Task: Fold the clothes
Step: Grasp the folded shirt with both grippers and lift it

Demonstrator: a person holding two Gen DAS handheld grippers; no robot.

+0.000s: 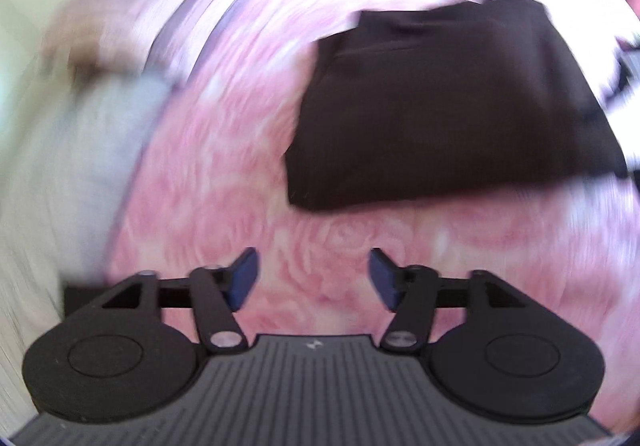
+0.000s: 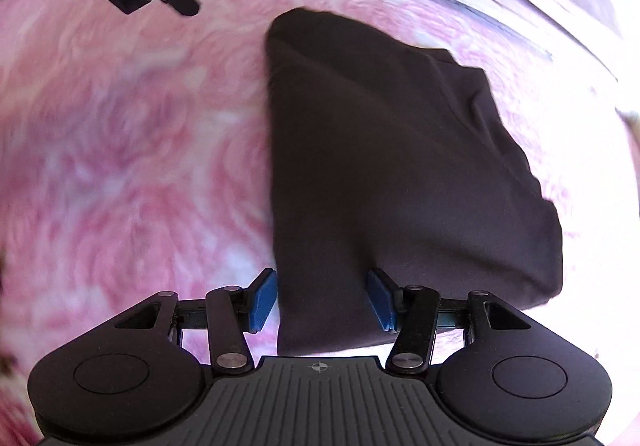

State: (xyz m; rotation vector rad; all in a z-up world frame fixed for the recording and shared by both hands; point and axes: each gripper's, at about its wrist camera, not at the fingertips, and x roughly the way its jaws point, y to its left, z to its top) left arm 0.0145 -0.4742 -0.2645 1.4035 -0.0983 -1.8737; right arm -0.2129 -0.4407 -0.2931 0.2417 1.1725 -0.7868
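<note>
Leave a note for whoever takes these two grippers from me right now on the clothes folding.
Left gripper: open, empty, above bare pink floral bedspread.
Right gripper: jaws apart astride the near end of the dark garment; pads don't visibly press it.
Garment lies folded into a compact shape on the bedspread.
Left: check the fold is neat, perhaps one more fold or set it aside. A grey cloth lies at the bed's edge.

We can make out only one piece of lettering: pale printing runs along the side of the left gripper point(image 2: 182, 3) where it shows at the top left of the right wrist view, but it is too blurred for us to read. We also see a small round crosshair mark point(image 2: 319, 367) on the right gripper's ribbed housing and a small pale emblem point(image 1: 313, 344) on the left gripper's housing, neither with words.
</note>
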